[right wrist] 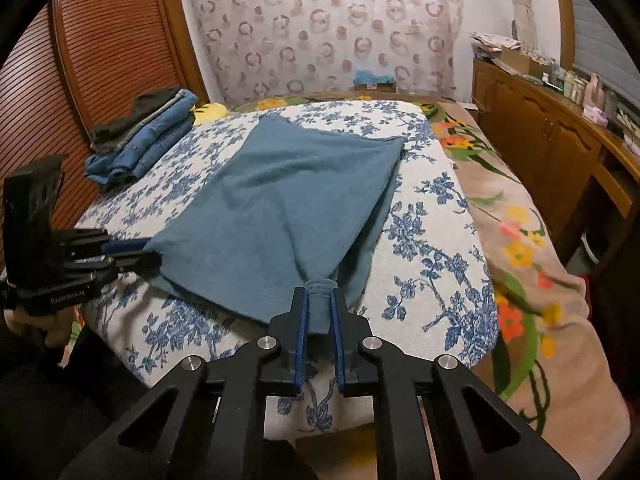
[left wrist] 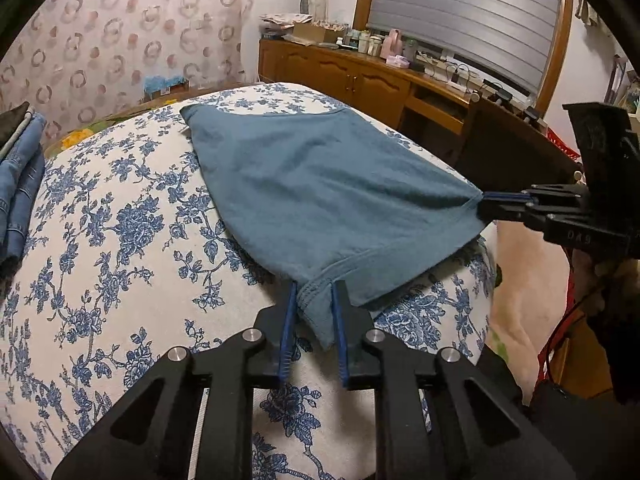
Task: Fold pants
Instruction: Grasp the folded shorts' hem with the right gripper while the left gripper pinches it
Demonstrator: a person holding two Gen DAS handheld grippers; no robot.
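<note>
Teal-blue pants (left wrist: 320, 184) lie spread on a blue-flowered white cloth (left wrist: 120, 240) over the bed. My left gripper (left wrist: 316, 292) is shut on the near left corner of the pants, the hem bunched between its blue pads. My right gripper (left wrist: 492, 200) shows at the right, shut on the other near corner. In the right wrist view the pants (right wrist: 288, 200) stretch away from my right gripper (right wrist: 320, 294), which pinches a bunched corner. The left gripper (right wrist: 136, 252) holds the left corner there. Both held corners are lifted slightly off the cloth.
Folded jeans and a dark garment (right wrist: 140, 136) are stacked at the far left of the bed. A floral blanket (right wrist: 520, 248) covers the bed's right side. A wooden cabinet (left wrist: 360, 76) with bottles stands under the window. A slatted wooden door (right wrist: 80, 80) is on the left.
</note>
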